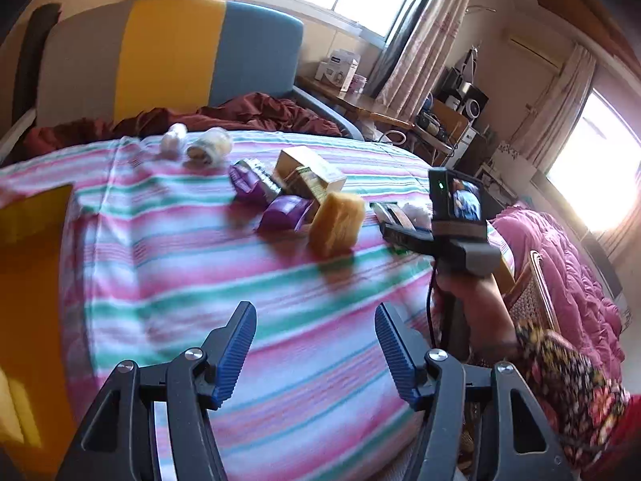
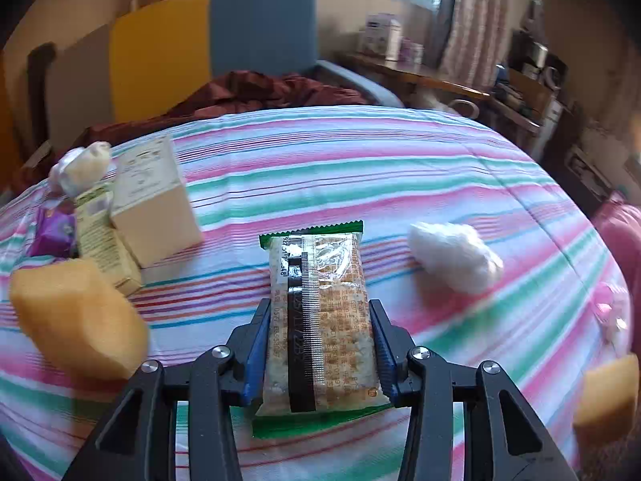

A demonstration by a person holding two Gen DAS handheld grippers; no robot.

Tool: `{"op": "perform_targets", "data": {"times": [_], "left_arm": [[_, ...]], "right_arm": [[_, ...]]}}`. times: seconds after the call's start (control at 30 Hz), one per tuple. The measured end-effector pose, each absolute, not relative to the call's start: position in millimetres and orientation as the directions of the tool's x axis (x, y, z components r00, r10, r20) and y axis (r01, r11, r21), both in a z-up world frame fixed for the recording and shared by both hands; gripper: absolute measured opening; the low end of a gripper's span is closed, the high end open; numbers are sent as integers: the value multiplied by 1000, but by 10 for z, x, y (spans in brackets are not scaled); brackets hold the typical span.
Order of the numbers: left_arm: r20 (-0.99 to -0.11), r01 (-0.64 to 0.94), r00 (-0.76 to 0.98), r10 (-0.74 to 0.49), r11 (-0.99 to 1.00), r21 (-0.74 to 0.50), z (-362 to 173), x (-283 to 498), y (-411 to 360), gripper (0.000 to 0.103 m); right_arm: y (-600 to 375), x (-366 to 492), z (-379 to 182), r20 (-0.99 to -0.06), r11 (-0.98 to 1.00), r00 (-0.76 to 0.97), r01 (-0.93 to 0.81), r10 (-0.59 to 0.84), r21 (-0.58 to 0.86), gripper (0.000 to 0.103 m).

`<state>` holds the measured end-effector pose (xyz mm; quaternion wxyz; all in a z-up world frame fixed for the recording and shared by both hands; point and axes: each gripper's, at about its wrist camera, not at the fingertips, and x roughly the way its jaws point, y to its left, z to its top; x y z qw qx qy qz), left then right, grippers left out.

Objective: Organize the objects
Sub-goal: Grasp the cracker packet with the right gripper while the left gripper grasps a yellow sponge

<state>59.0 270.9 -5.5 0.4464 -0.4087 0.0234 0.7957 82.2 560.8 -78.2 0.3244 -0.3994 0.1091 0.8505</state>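
Bed point(image 1: 168, 240) covered with a pink, green and white striped sheet; all task items are laid on it.

Right gripper point(image 2: 318, 336): jaws are drawn in narrow, both blue pads set against the long sides of a clear snack packet point(image 2: 320, 280) with green end seals. The packet is lying flat, lengthwise between the fingers, near the middle of the bed.

Left gripper point(image 1: 316, 344): jaws are held wide, nothing between the pads, only bare sheet seen below, near the bed's close edge.

Other items, right wrist view: a white fluffy wad point(image 2: 456, 256) is seen just right of the packet, apart from it. To the left, a beige carton point(image 2: 154, 204) is standing beside a smaller green-printed box point(image 2: 104, 240); a purple pouch point(image 2: 54, 232) and a wrapped pale bundle point(image 2: 82, 170) are placed behind them. A yellow sponge point(image 2: 76, 316) is seen at the left, closest to the camera; a second yellow block point(image 2: 609, 397) is seen at the right edge of the bed.

Left wrist view: the hand point(image 1: 476, 300) carrying the right gripper is seen at the bed's right side, with a floral sleeve point(image 1: 569, 393) behind it. Picture blurred.
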Motion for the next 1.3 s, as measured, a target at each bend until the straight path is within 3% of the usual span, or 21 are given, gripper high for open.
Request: {"op": "perform_targets", "data": {"times": [0.3,0.4,0.57,0.8,1.17,1.3], "left_arm": [[-698,-708,-338,631,-659,-254,-33,160,3612,63],[-706,-660,-352,615,-698,-279,-50,-78,3894,63],[-770,-649,-322,551,-721,-244,-300,-273,4197,63],[-743,-643,-265,614,-687,-339,-423,-65,3745,65],[-705,-625,-285,650,-684,-377,-526,214,3231,65],[-678,-702,-257,688,-616,-358,-452,310,3390,74]], "right_arm": [[5616,966,-796,-735,-753,-501,-657,457,-20,47],[5606,962,-800,-732,-752,-502,-658,461,-22,47],[5608,959,-817,-728,-751,-503,-660,465,-23,47],[5622,975,-818,-725,-750,-512,-661,462,-11,47],[5609,979,-810,-723,-747,-505,-664,472,-23,47],[5593,973,-808,-722,-744,-500,-667,478,-32,47]]}}
